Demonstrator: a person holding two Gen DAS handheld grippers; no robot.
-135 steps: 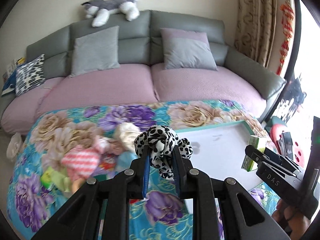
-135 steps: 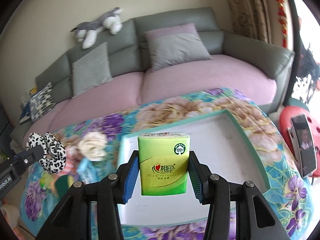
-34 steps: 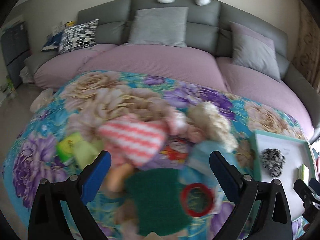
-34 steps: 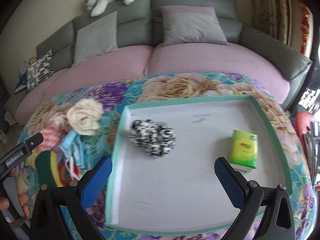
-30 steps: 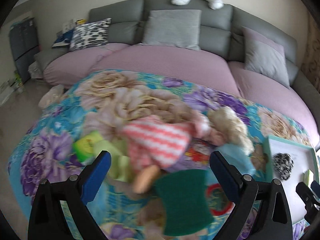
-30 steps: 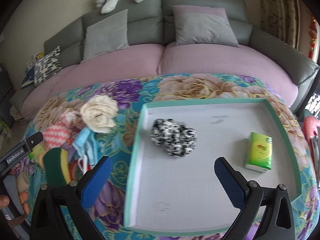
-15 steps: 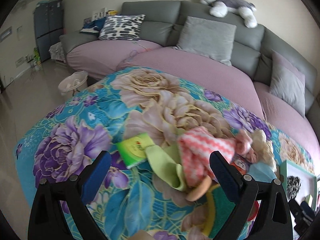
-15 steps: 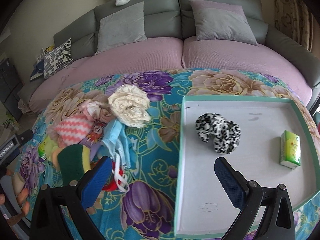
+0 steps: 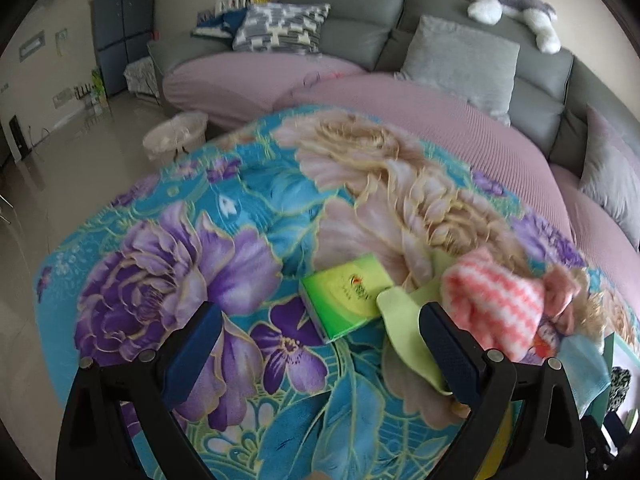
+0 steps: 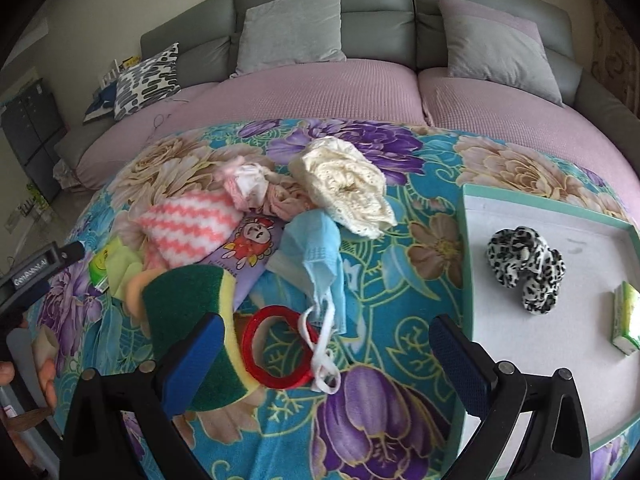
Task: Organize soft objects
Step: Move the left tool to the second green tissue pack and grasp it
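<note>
**Between picks: both tongs empty, reaching for the pile**

We have the left tongs (image 9: 316, 344) spread wide with nothing in them, hanging over the floral worktop (image 9: 168, 264) just short of a green tissue pack (image 9: 344, 296). The pack lies flat, its right end tucked under a yellow-green cloth (image 9: 404, 332), next to a pink striped knit (image 9: 492, 304).

Our right tongs (image 10: 326, 344) are likewise wide apart and empty, above the near edge of the pile: sponge (image 10: 188, 308), red ring (image 10: 278, 348), blue mask (image 10: 316, 256), cream lace (image 10: 344, 188).

The tray (image 10: 466, 264) to the right already holds a spotted scrunchie (image 10: 524, 264) and a second tissue pack (image 10: 626, 316), well apart from each other.

Step in hand, as we judge it: fetching the next items, most of the pile not yet sorted. Next move for the left: drop around the pack's free short sides, clear of the cloth, then close. For the right: settle on one item, likely sponge or mask; the mask's loops lie against the ring and could drag it.
</note>
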